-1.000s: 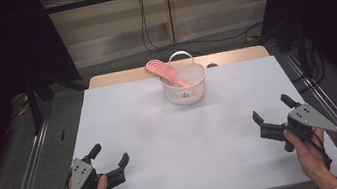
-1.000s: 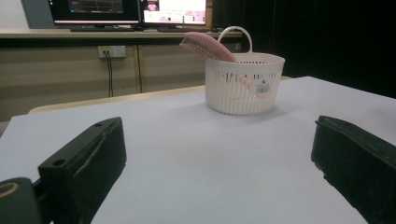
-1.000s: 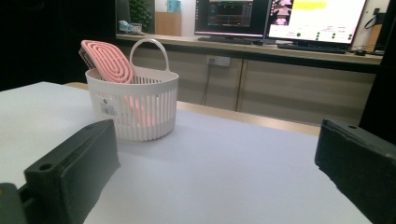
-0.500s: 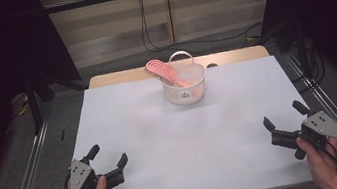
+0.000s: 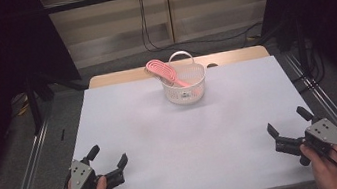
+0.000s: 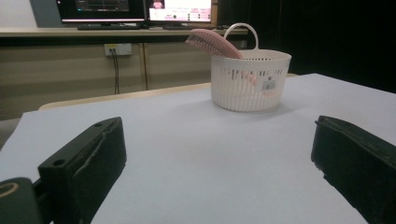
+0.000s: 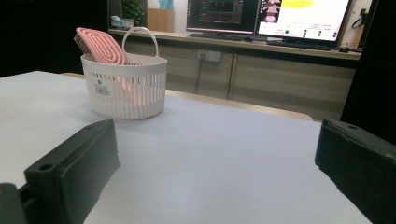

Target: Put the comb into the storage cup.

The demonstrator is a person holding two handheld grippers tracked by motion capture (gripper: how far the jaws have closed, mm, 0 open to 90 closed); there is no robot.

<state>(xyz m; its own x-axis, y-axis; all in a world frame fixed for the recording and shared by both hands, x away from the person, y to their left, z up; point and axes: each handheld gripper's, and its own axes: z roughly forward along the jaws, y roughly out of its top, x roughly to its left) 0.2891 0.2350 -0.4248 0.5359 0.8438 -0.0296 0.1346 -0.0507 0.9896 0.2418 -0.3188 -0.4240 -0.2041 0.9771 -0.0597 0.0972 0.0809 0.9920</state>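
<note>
Grippers, left [image 5: 110,159] and right [image 5: 286,124], gape wide and empty. At twelve o'clock, we risk tipping the light basket [image 5: 184,83] if we tug the pink brush [image 5: 165,71] sideways.

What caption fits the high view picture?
Two open grippers, left and right, rest near a white basket holding a pink brush.
</note>
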